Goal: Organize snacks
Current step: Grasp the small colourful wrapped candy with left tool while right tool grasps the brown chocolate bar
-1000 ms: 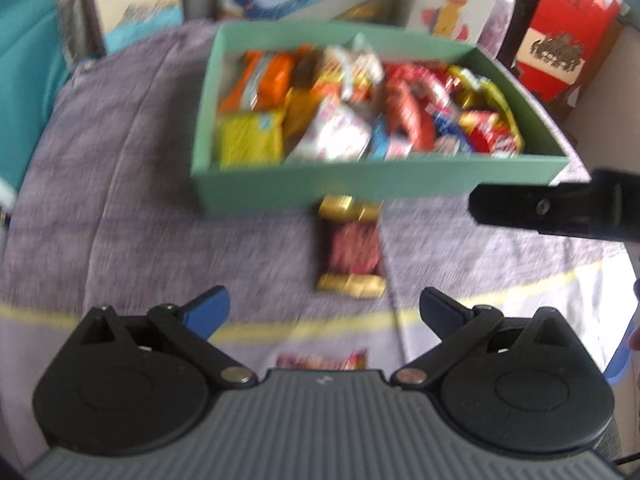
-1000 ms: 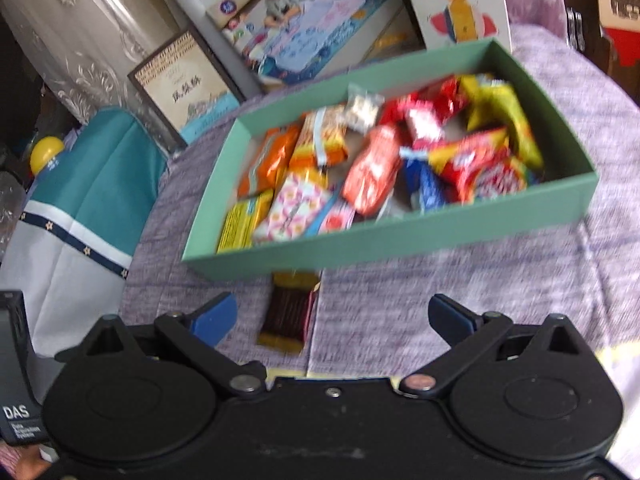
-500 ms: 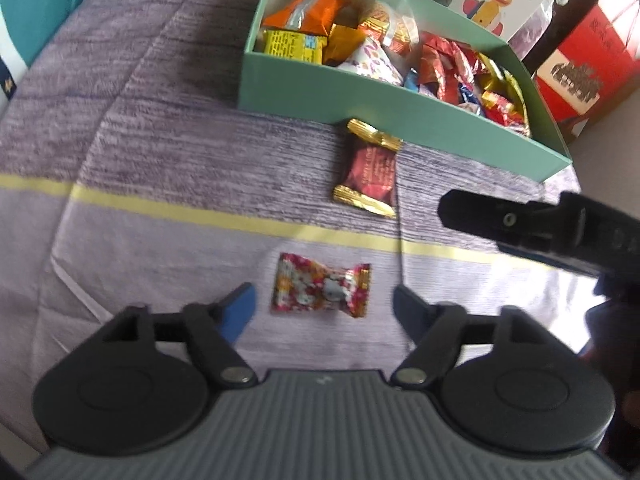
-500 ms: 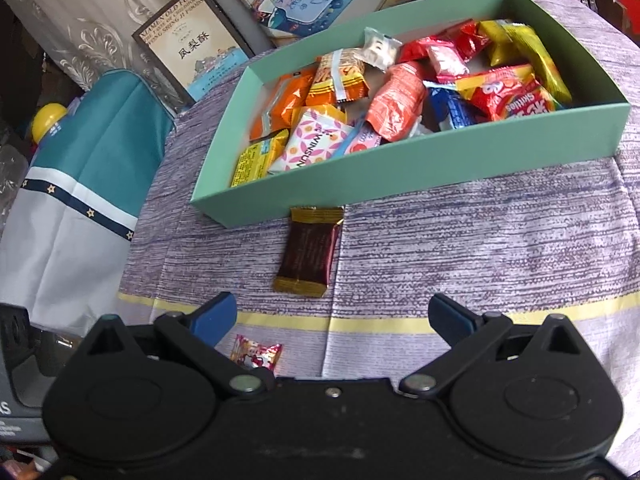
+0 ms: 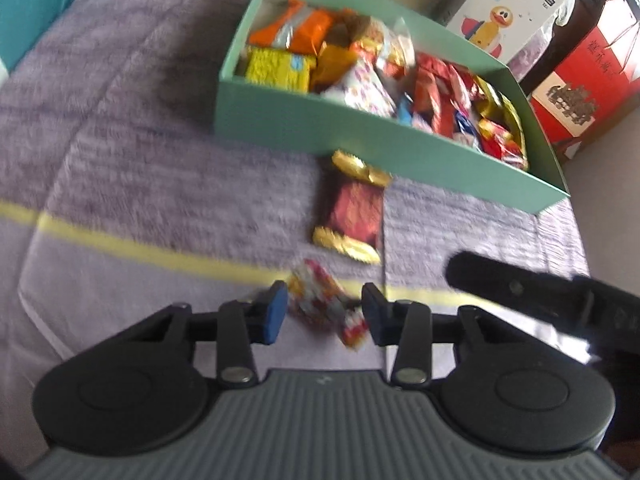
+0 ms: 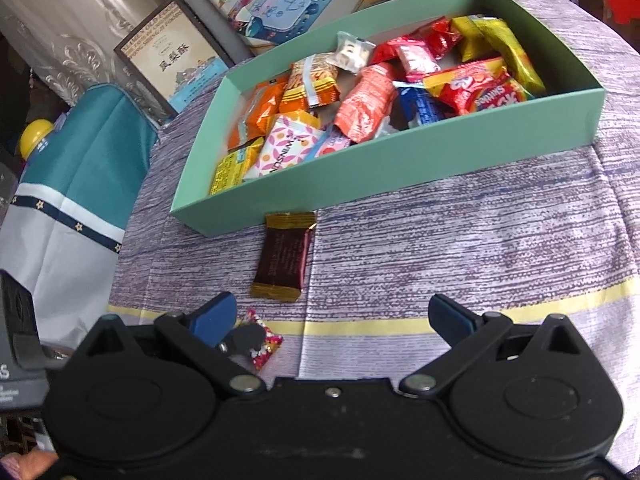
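Observation:
A small red-and-white wrapped candy (image 5: pixel 320 300) lies on the purple tablecloth (image 5: pixel 140 168) between the jaws of my left gripper (image 5: pixel 324 312). The jaws are closing and their blue pads (image 5: pixel 276 314) touch the candy's ends. In the right wrist view the same candy (image 6: pixel 267 346) shows at lower left, partly under a left finger (image 6: pixel 245 337). A dark red chocolate bar with gold ends (image 5: pixel 356 208) (image 6: pixel 284 256) lies just before the green box (image 5: pixel 360 140) (image 6: pixel 400 164), which is full of snack packets. My right gripper (image 6: pixel 332 308) hovers open with nothing in it.
A yellow stripe (image 6: pixel 380 326) crosses the cloth near the grippers. One right finger (image 5: pixel 520 288) reaches in beside the left gripper. Behind the table stand a duck-print box (image 5: pixel 504 12), a red box (image 5: pixel 580 92) and picture boxes (image 6: pixel 176 60). A teal cover (image 6: pixel 80 160) hangs at left.
My left gripper's jaws have narrowed from wide open onto the small candy, which has turned from level to slanted. The right gripper has barely shifted and stays open.

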